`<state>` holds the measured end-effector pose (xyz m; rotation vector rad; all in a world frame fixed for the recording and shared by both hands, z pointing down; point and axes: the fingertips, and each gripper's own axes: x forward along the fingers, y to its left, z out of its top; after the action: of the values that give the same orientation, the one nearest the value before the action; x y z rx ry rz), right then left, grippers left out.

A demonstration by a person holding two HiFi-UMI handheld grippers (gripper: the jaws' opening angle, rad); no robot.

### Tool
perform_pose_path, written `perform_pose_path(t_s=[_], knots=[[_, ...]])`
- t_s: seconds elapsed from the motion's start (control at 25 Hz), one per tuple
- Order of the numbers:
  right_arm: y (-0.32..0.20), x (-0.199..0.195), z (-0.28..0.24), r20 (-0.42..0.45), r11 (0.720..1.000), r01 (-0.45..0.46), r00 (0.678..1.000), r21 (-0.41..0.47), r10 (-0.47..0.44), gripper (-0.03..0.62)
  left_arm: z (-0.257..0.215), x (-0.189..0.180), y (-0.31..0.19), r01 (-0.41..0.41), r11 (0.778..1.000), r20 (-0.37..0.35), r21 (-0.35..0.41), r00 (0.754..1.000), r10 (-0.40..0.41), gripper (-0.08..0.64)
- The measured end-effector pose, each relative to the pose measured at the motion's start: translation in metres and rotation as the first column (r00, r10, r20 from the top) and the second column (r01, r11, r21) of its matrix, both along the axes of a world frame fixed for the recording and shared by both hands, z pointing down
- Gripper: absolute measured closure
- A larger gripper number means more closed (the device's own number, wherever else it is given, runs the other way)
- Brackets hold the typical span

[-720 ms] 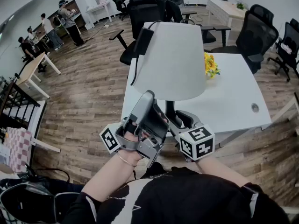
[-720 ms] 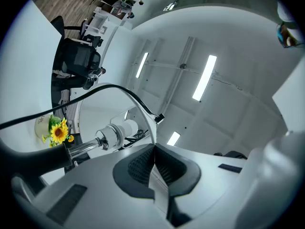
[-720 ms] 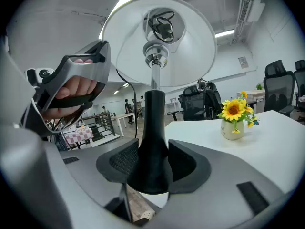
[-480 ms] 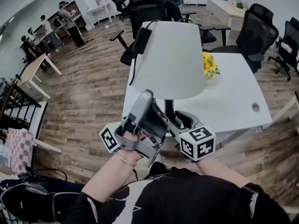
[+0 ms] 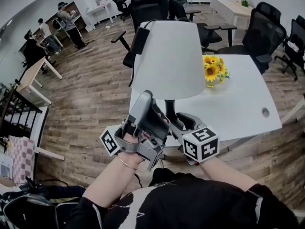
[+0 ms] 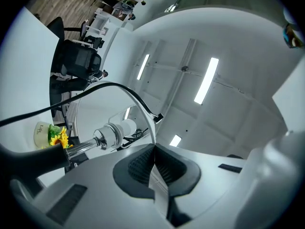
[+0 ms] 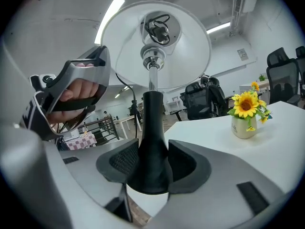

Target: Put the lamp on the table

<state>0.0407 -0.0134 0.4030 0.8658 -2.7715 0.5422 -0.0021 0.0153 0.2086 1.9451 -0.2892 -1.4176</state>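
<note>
Only the right gripper view shows the right gripper (image 7: pixel 153 166) clamping the white-shaded, black-stemmed lamp (image 7: pixel 152 120); the left gripper (image 6: pixel 154 159) beside the lamp is closed and empty.

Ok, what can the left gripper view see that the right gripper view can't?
Only the left gripper view shows the left tool with its jaws shut, nothing between them. Only the right gripper view shows the right tool gripping the lamp by its black stem, and the hand holding the left tool. Both show the lamp's shiny neck, the sunflowers, the white table and ceiling lights.
</note>
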Motion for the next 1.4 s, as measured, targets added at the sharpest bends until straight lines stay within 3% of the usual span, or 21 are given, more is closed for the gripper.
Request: perform_pose_path(t_s=[0.48,0.8,1.4], knots=[[-0.069,-0.074,0.000,0.004,0.998,-0.055,0.998,-0.036,0.055,0.388,-0.002,-0.067,-0.070,-0.083,0.996,0.015,-0.012,0.996,0.084,0.549],[-0.120,-0.113,0.002,-0.008,0.991,-0.133,0.991,-0.014,0.133,0.387,0.003,-0.117,-0.119,-0.154,0.988,-0.002,-0.030,0.988,0.154,0.549],[-0.173,-0.151,0.005,-0.043,0.970,-0.243,0.969,0.023,0.244,0.388,0.010,-0.163,-0.163,-0.307,0.952,0.019,0.012,0.952,0.307,0.548]])
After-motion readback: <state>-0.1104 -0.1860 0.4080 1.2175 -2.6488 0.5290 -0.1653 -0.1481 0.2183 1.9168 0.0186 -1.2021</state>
